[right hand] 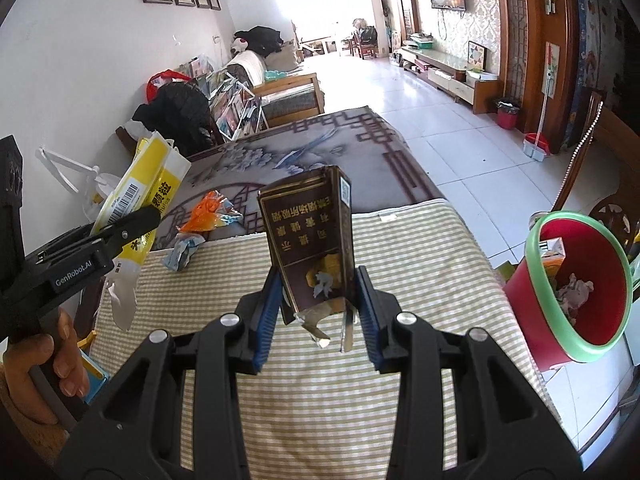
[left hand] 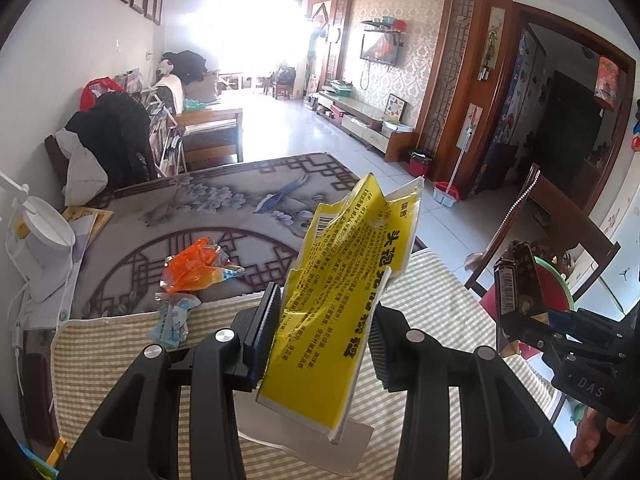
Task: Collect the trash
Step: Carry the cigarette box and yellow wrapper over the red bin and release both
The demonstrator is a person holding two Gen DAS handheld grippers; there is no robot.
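Carrying both pieces to the red bin (right hand: 576, 288) works best kept level: the left hand-held gripper (left hand: 320, 344) clamps the yellow wrapper (left hand: 340, 280), the right hand-held gripper (right hand: 318, 312) pinches the brown carton (right hand: 308, 240). 2 scraps, an orange wrapper (right hand: 208, 212) among them, lie on the tabletop (right hand: 400, 260).

A: What trash is up off the worktop?
B: A crumpled yellow packet (left hand: 340, 280) with black print, standing nearly upright, and a dark brown carton (right hand: 312, 248), torn open at its bottom end.
A: What's lying there?
B: An orange wrapper (left hand: 192, 268) and just beside it a blue-white one (left hand: 172, 320). The red bin (right hand: 576, 284) has scraps inside.
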